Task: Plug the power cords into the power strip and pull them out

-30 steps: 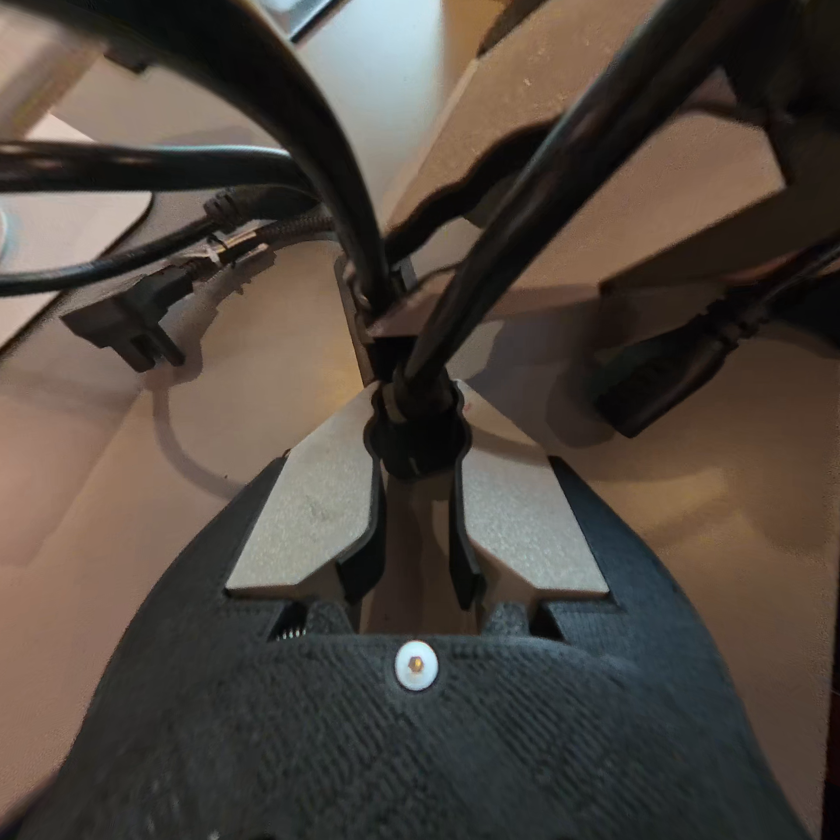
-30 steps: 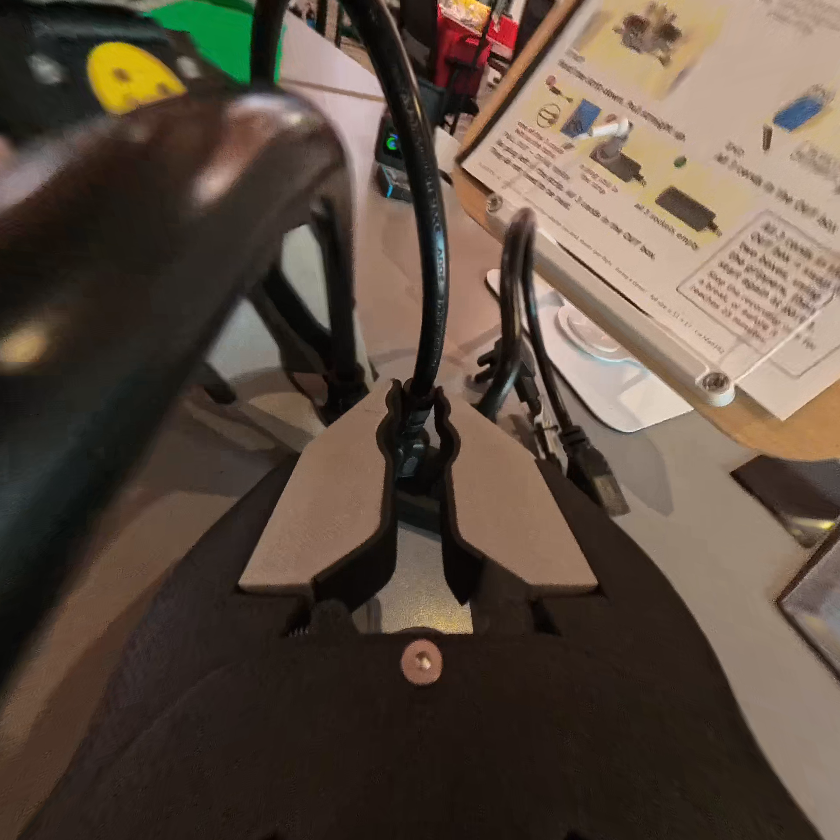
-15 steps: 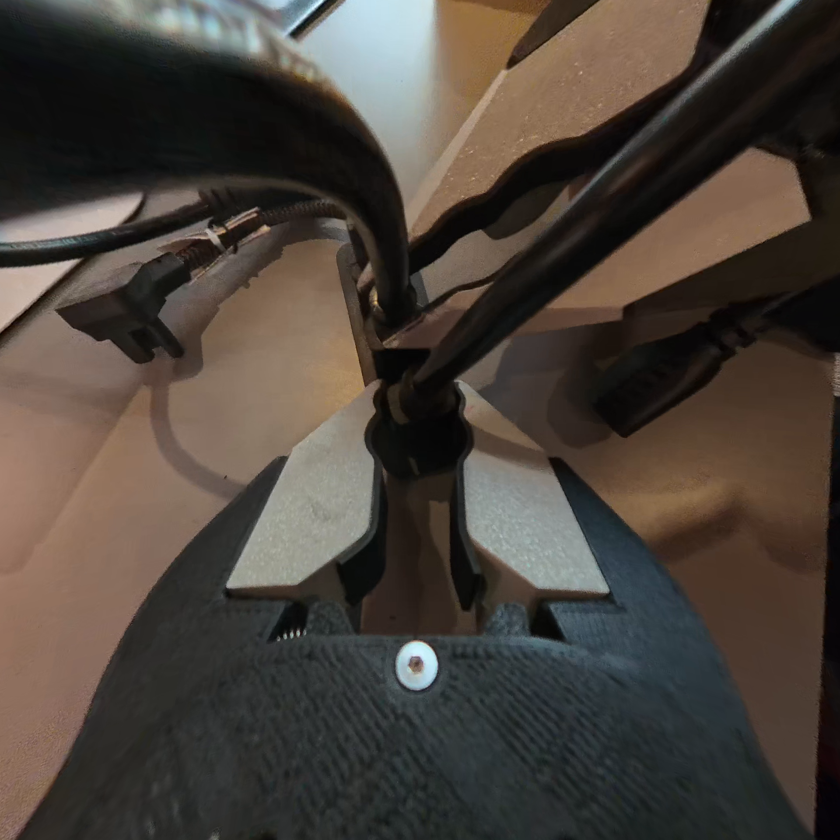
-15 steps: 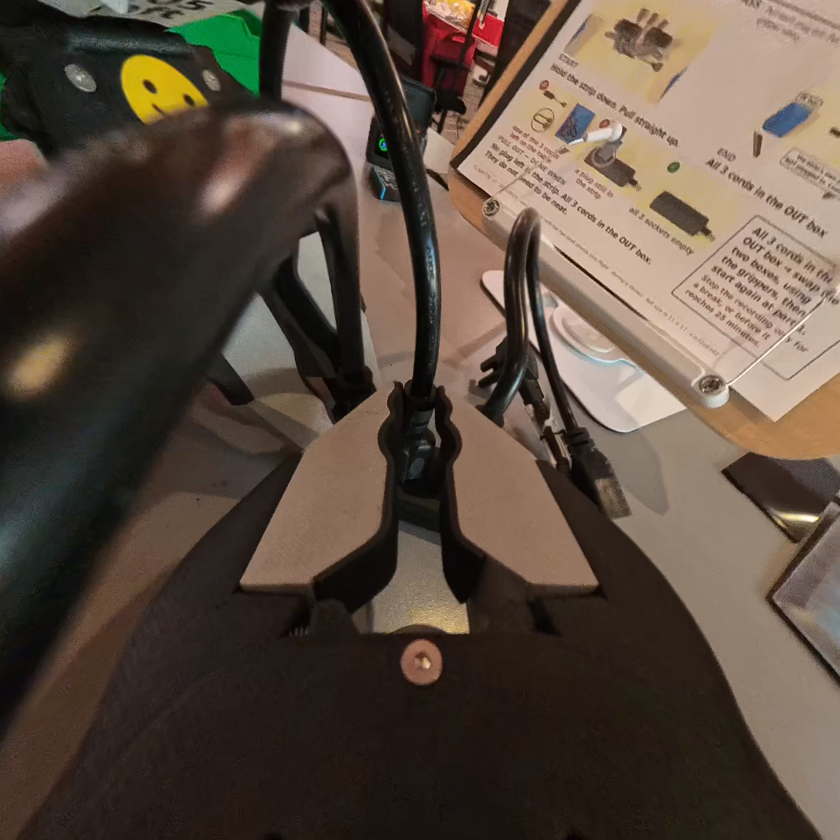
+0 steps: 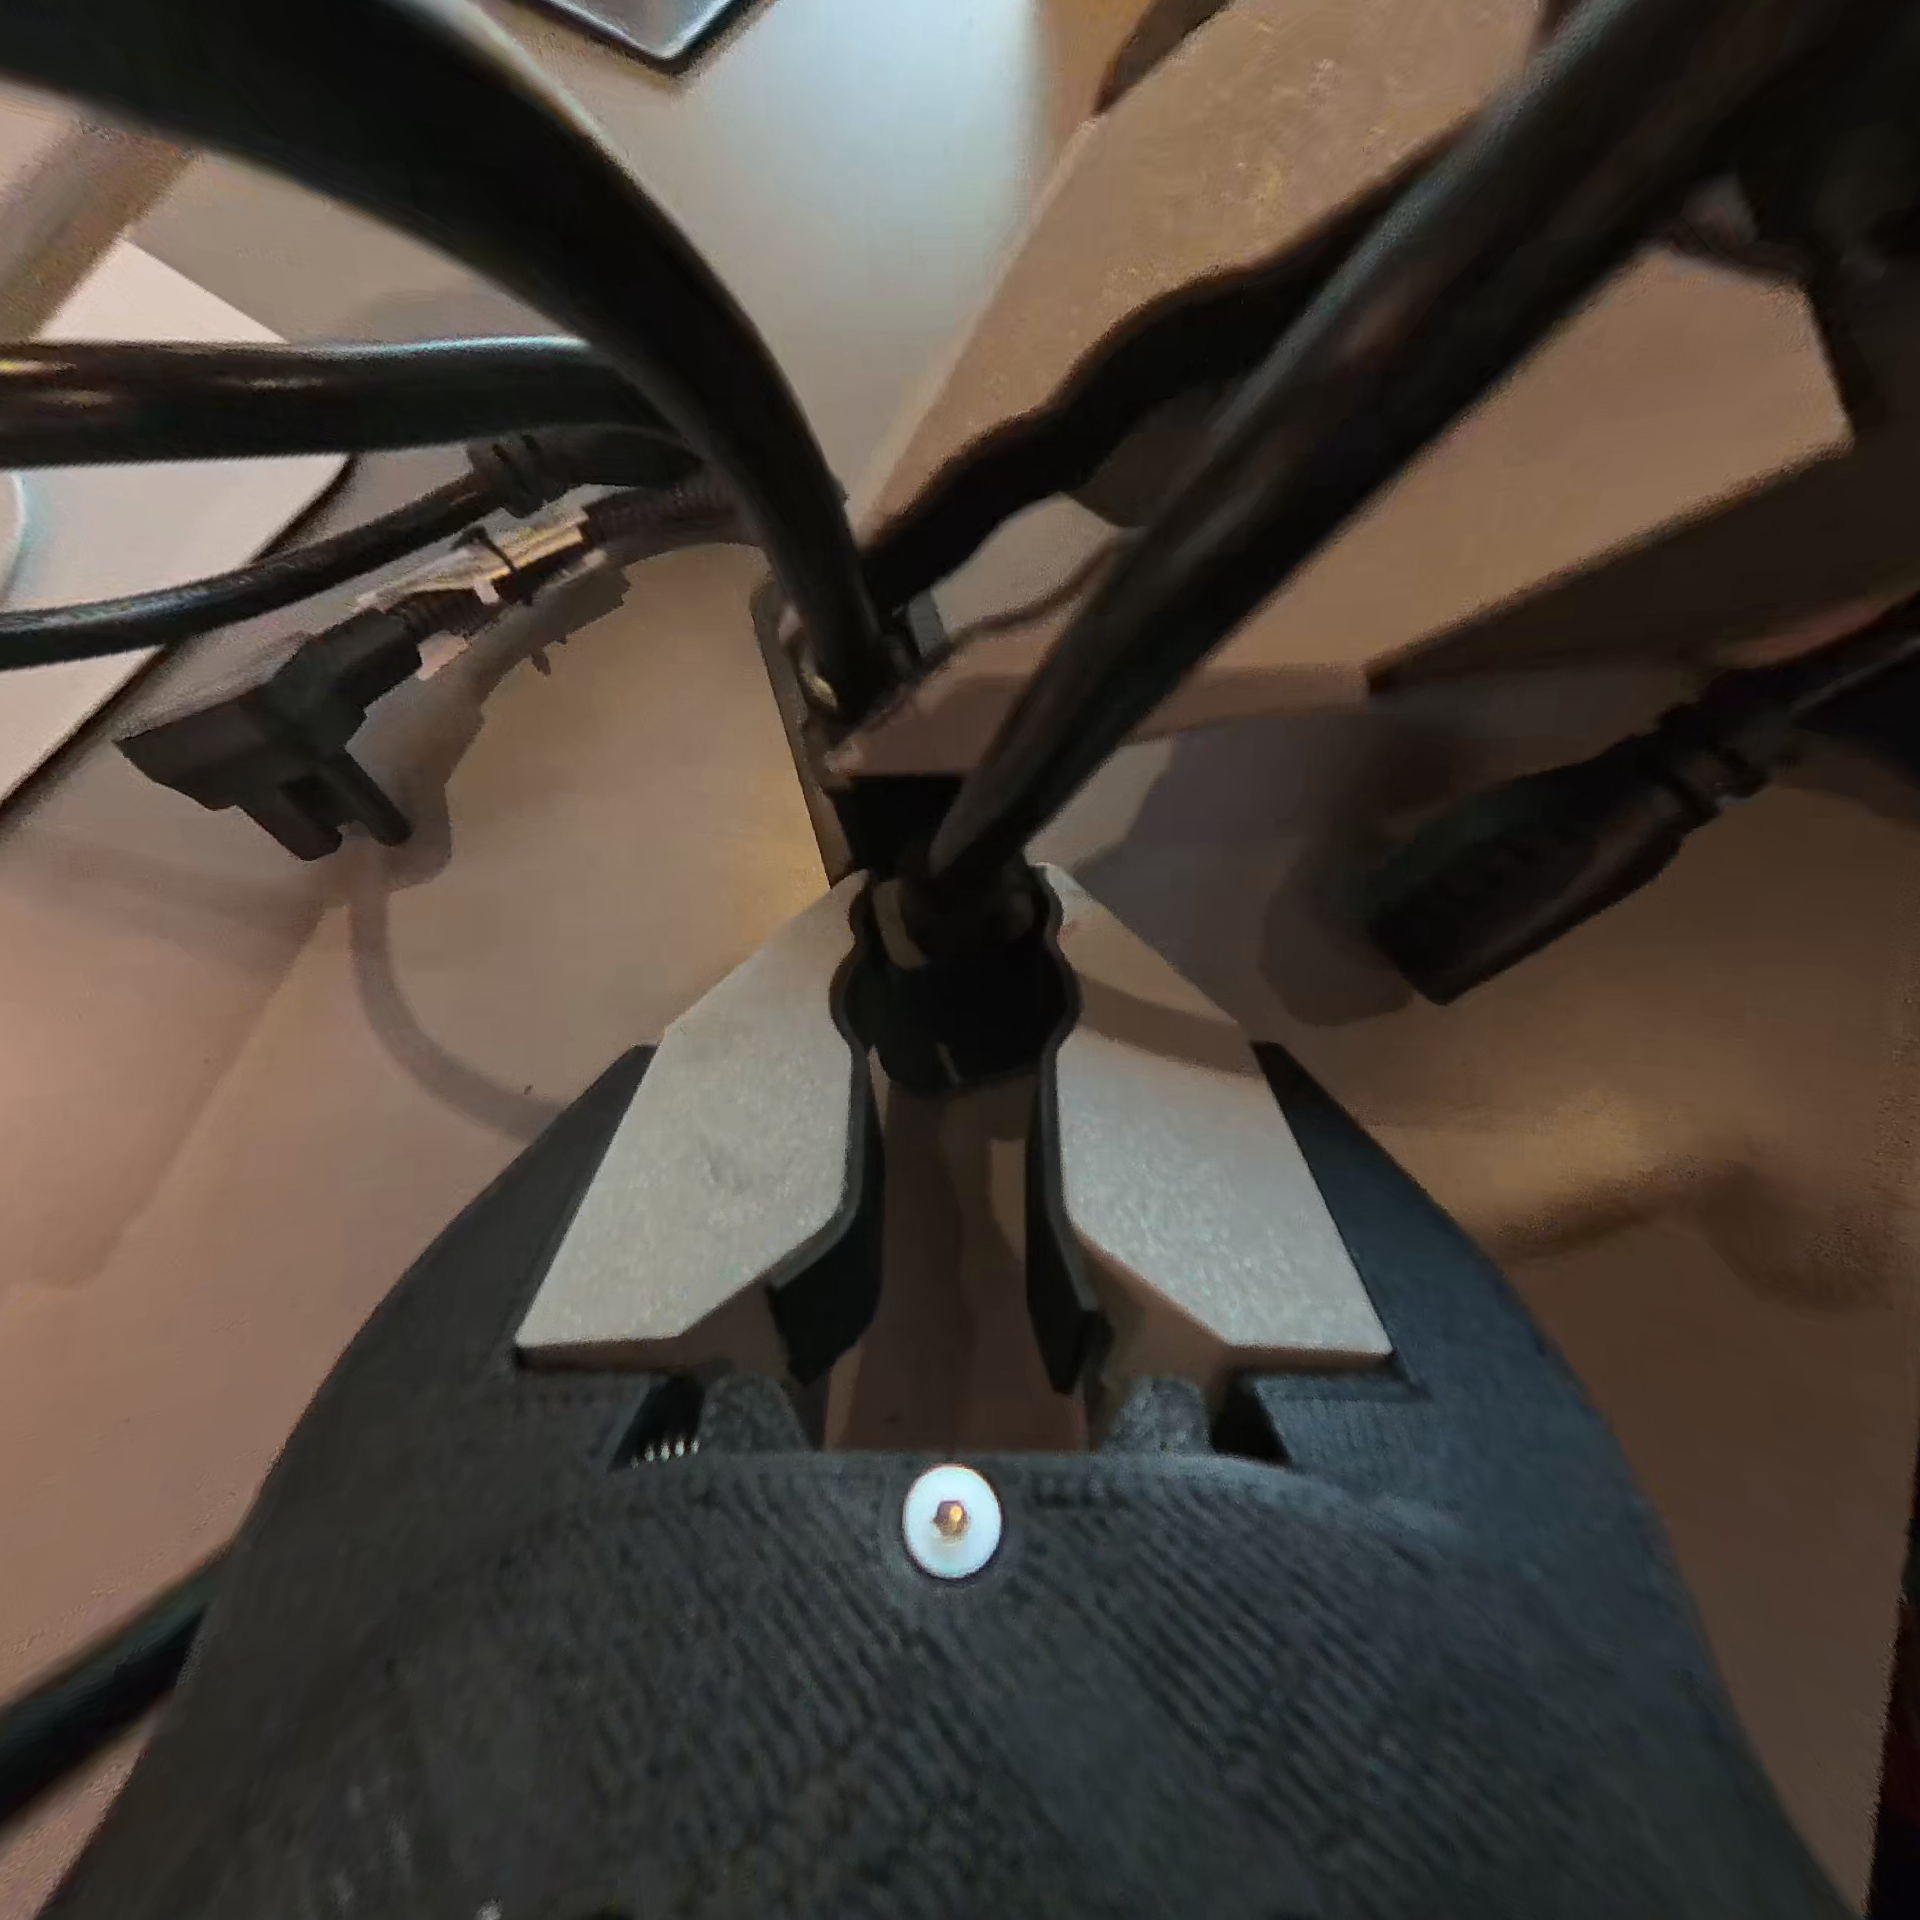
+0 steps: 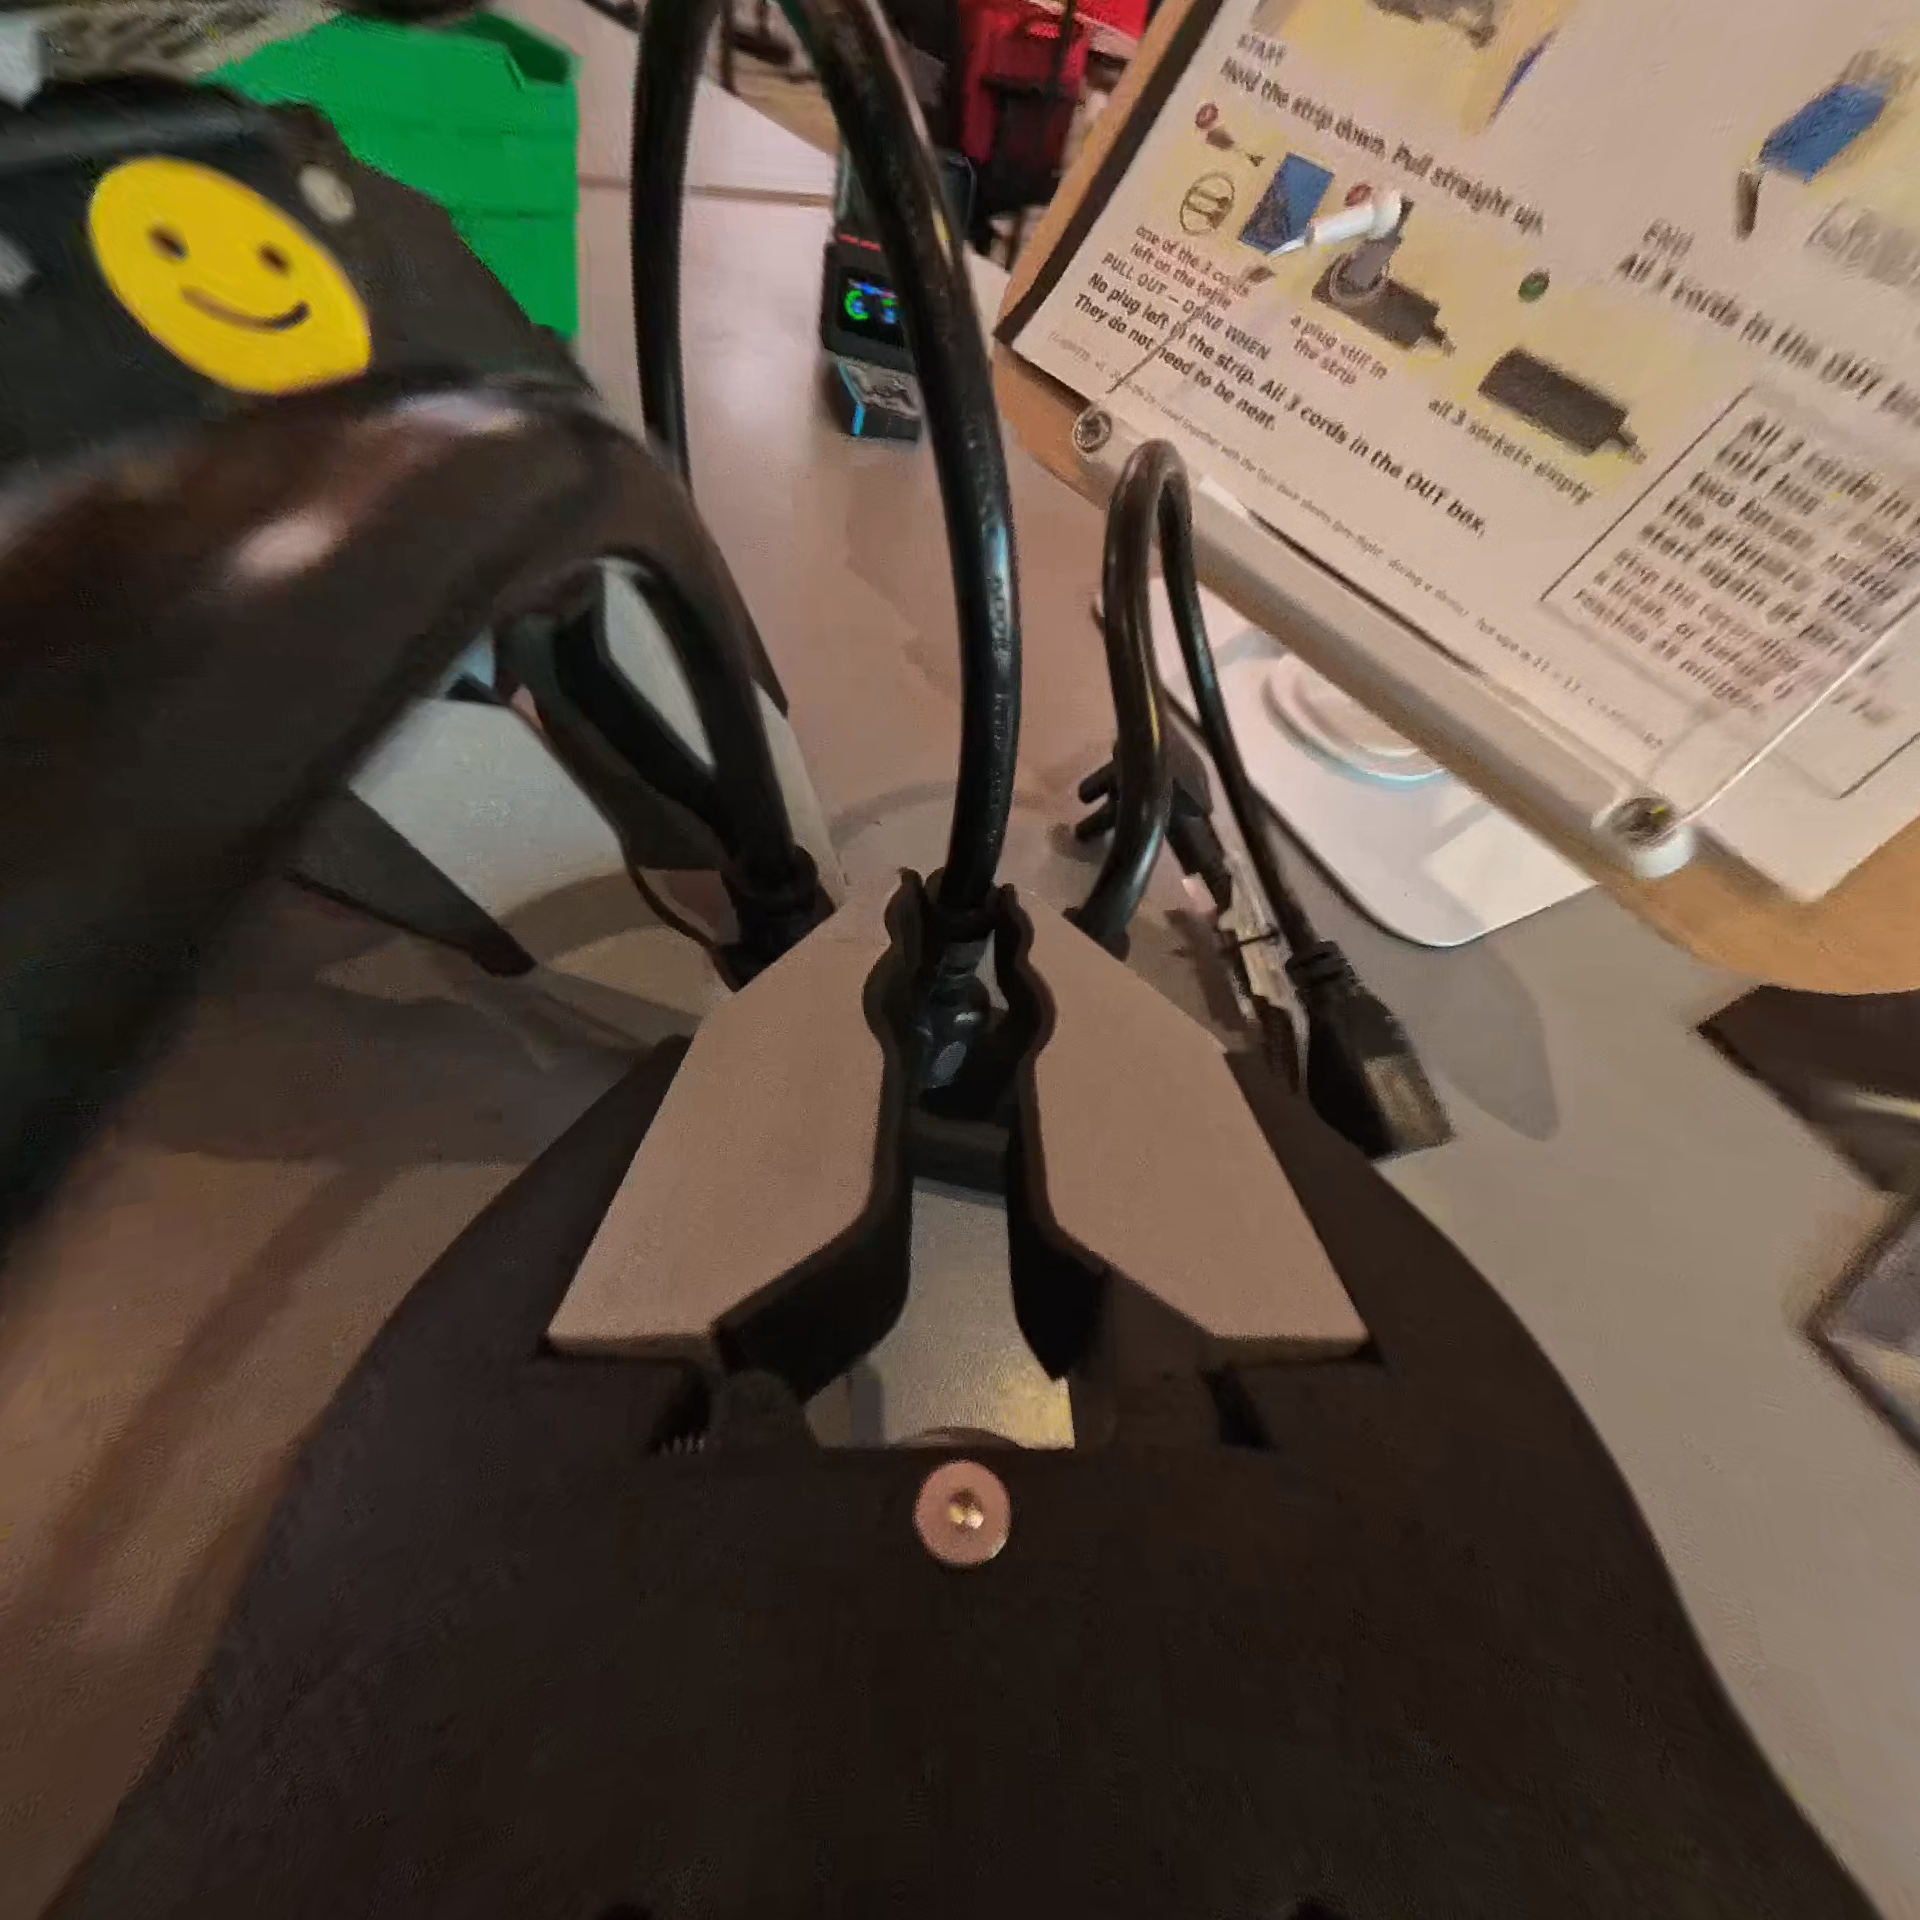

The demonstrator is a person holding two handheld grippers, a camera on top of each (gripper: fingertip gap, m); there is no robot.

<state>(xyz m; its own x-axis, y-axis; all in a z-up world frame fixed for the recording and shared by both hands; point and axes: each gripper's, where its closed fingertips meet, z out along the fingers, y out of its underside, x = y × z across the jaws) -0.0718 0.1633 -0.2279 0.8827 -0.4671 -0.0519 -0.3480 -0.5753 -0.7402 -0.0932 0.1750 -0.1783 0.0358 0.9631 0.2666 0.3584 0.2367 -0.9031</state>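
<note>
In the left wrist view my left gripper point(image 5: 951, 935) is shut on a black plug point(image 5: 951, 1023) whose cord point(image 5: 1247, 499) runs up to the right. My right gripper point(image 5: 831, 717) meets it tip to tip just beyond, shut on a second thick black cord point(image 5: 644, 239). In the right wrist view my right gripper point(image 6: 956, 914) is shut on a black plug point(image 6: 951, 1039) whose cord point(image 6: 987, 582) arcs up and away. My left gripper point(image 6: 774, 914), with a yellow smiley on its body, is close at the left. No power strip shows clearly.
A loose black plug point(image 5: 260, 758) lies on the table at the left and a black connector point(image 5: 1507, 904) at the right, also in the right wrist view point(image 6: 1371, 1081). A tilted board with an instruction sheet point(image 6: 1455, 364), a white stand point(image 6: 1382, 831), a green bin point(image 6: 447, 135) and a small lit device point(image 6: 868, 312) stand behind. The tips of one gripper are about 5 centimeters away from the tips of the other.
Both grippers stay shut on their plugs. The thick cord over the left view swung down and back up. In the right view the left gripper has sunk a little.
</note>
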